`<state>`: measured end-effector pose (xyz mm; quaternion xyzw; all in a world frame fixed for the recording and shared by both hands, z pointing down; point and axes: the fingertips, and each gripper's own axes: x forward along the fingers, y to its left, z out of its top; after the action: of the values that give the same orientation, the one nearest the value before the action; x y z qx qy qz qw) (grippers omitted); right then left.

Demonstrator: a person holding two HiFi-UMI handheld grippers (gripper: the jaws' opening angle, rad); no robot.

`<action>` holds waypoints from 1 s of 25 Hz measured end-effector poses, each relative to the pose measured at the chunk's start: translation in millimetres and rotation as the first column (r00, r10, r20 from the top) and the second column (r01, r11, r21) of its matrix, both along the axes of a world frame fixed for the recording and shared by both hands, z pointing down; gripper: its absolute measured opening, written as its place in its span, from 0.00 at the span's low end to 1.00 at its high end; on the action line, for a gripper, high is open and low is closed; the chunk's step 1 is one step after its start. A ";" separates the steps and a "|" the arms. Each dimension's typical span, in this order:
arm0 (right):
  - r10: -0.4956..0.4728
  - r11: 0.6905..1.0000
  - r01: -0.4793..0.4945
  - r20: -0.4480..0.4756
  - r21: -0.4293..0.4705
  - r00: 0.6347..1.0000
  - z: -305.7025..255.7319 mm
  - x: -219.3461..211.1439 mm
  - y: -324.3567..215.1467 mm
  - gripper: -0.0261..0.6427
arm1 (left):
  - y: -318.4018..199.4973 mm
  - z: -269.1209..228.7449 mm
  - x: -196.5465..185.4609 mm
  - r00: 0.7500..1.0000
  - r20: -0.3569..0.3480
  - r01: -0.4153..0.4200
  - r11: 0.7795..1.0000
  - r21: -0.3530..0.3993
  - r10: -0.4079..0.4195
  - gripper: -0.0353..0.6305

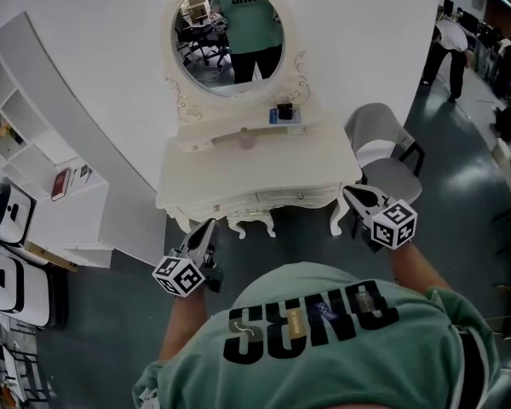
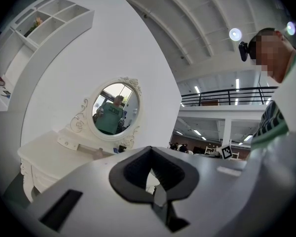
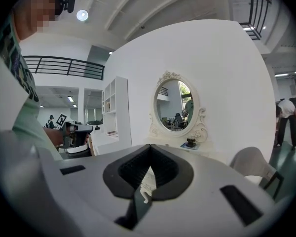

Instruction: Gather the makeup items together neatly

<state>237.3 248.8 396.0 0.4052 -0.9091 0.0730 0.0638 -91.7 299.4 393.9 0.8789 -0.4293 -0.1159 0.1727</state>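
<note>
Standing back from the table (image 1: 238, 177), we hold the left gripper (image 1: 208, 226) and right gripper (image 1: 351, 192) close to our body. Both are shut tight with nothing in them, likely because we have not reached out yet. The makeup (image 1: 284, 112) sits on the table's back shelf, under the mirror (image 1: 230, 37). Our shirt (image 1: 324, 348) has big black letters we cannot read for sure.

The small dark items (image 1: 284, 112) at the bench's (image 1: 238, 181) back right edge, under the mirror (image 1: 232, 37), are too small to identify. The shelf unit (image 1: 43, 152) runs off the left picture edge.
</note>
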 end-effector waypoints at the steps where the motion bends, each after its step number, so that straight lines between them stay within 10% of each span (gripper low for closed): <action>1: 0.002 1.000 -0.002 0.001 -0.004 1.000 2.3 7.9 -1.5 0.02 | -2.9 0.6 6.9 1.000 -0.003 -0.001 1.000 0.000 0.001 0.05; 10: 0.030 0.998 -0.028 0.023 -0.064 0.999 27.9 44.1 -36.6 0.02 | -29.6 9.9 42.9 1.000 0.015 -0.006 1.000 -0.030 0.007 0.05; 25: 0.092 0.994 -0.093 -0.015 -0.057 0.996 36.2 -85.0 -209.3 0.02 | -217.8 30.0 -68.2 0.993 0.008 -0.114 0.993 -0.016 0.114 0.05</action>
<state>152.3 39.5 432.2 0.4452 -0.8865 0.0997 0.0774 -160.0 81.6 423.9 0.9012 -0.3800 -0.0986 0.1837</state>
